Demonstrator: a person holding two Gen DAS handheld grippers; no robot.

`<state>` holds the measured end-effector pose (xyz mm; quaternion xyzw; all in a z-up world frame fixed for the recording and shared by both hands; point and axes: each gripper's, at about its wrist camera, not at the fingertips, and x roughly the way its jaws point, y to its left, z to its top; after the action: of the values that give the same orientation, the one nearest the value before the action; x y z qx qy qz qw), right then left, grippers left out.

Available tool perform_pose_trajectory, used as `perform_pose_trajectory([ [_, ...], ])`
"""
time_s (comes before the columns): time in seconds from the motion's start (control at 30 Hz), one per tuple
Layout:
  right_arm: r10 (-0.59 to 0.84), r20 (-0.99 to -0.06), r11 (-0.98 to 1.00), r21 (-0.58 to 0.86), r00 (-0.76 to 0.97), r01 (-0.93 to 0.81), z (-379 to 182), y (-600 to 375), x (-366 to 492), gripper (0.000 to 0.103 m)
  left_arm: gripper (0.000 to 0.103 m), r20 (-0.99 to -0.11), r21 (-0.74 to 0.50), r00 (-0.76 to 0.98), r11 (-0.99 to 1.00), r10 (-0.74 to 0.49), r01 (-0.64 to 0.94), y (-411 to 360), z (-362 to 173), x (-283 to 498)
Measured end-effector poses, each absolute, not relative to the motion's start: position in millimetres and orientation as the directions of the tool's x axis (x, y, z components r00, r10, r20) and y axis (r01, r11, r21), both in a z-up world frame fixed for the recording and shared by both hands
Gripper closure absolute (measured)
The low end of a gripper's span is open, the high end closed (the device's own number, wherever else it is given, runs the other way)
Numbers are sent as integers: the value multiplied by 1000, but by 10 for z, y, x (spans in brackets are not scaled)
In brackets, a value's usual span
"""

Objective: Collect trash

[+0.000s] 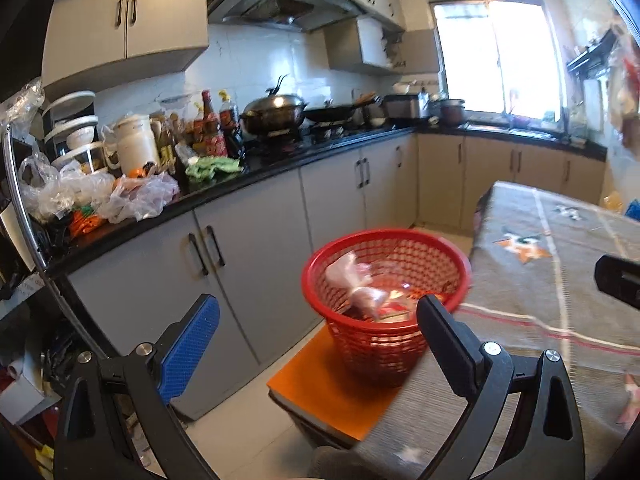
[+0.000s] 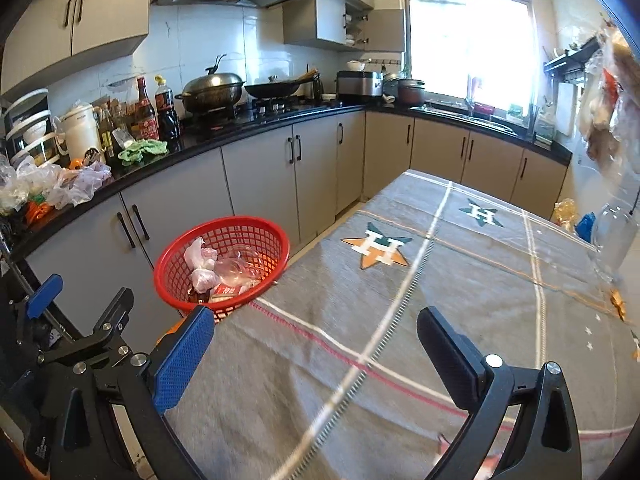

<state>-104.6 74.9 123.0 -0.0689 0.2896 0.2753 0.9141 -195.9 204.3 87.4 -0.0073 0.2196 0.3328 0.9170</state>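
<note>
A red mesh basket [image 1: 390,256] stands on an orange stool [image 1: 320,396] beside the table; it also shows in the right wrist view [image 2: 240,226]. Inside lie crumpled pink-white plastic [image 1: 352,276] and wrappers [image 2: 224,264]. My left gripper [image 1: 320,328] is open and empty, held in front of the basket. My right gripper [image 2: 316,340] is open and empty above the grey tablecloth [image 2: 400,320]. The left gripper shows at the left edge of the right wrist view [image 2: 76,292].
A black kitchen counter [image 1: 280,160] with bottles, pots and plastic bags runs along the wall over grey cabinets [image 1: 256,248]. A clear plastic bottle [image 2: 612,236] and small scraps [image 2: 618,302] sit at the table's right edge. A sink lies under the window [image 2: 468,44].
</note>
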Motion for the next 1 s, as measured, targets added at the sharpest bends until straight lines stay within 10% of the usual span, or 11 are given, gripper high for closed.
perform_pose_trajectory([
  [1.0, 230, -482, 965, 3, 845, -261, 1153, -542, -1878, 0, 5, -408, 64, 813, 901, 416, -429, 1211, 888, -2266],
])
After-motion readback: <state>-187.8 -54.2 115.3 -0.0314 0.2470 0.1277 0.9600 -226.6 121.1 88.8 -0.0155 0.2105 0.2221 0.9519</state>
